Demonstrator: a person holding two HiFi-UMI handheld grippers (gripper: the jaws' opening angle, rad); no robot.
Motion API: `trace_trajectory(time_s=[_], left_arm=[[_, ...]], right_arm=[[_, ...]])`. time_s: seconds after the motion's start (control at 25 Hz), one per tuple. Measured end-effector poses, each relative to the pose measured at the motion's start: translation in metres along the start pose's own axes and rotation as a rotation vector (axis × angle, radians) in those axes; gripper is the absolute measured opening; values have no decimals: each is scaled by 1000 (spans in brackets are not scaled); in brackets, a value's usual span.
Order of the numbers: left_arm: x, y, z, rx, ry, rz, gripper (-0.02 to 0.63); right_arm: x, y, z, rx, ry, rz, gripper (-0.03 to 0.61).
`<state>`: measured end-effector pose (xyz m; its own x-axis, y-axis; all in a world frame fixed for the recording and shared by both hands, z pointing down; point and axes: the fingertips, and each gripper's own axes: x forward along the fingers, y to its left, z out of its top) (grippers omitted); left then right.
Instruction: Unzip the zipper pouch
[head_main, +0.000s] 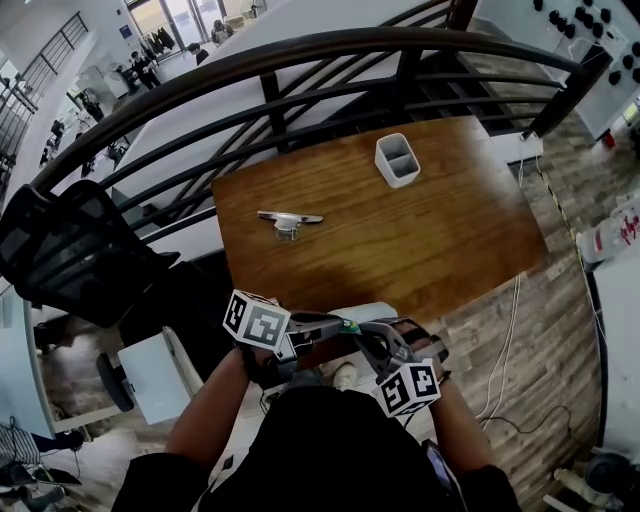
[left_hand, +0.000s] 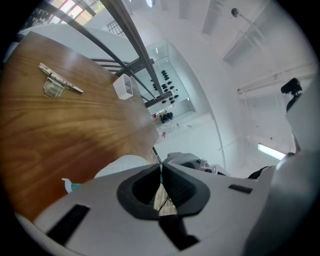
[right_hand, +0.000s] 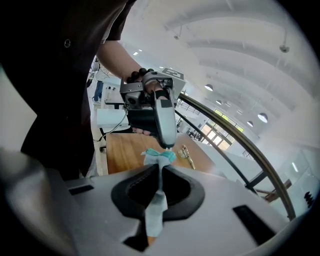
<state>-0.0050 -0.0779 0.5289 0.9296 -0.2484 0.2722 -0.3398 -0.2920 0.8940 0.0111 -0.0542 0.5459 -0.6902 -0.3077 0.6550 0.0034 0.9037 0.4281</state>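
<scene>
Left hand-held gripper (left_hand: 161, 168) is clenched, tips pinched on a thin bit at the teal tab (right_hand: 163, 156). We read that as the zipper pull but can't confirm it. Right hand-held gripper (right_hand: 160, 169) is also clenched, grasping a pale fabric strip of the zipper pouch (right_hand: 156, 212). The pouch sits between the two tips, held up just at the near edge of the counter (head_main: 400, 240), close to the person's body.

Risks as we see them:
- The left bite is tiny. If it's on fabric rather than the pull, tugging just stretches the pouch and the slider won't move.
- The right hold is on a narrow strip. A hard pull could slide it out, and with the pouch at the near edge it could drop off the counter.
- The tips are nearly touching. Pulling off the zipper line could jam the slider on fabric or make the two tips collide.

Farther out, the metal clip (head_main: 288, 220) at mid-counter and the white holder (head_main: 397, 160) by the far edge are both well apart, so no snag risk there.
</scene>
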Motion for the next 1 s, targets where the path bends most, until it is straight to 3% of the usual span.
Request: trace_trajectory(time_s=[0.12,0.32,0.6,0.8,1.0], left_arm=[[4,-2,-5,27,38,-4,20],[4,14,-6,62,32,19,20],[5,-5,-1,68,53,-5,28],[2,-2,-5,21,36,-32,77],[2,3,-9,-9,20,-36,40]], right_arm=[[1,-2,0,4,-4,2,3],[2,-2,0,-7,-6,5,3],[3,2,0,-34,3,36,4],[0,6,0,-62,-2,51,5],[2,8,-1,-67,0,55,5]])
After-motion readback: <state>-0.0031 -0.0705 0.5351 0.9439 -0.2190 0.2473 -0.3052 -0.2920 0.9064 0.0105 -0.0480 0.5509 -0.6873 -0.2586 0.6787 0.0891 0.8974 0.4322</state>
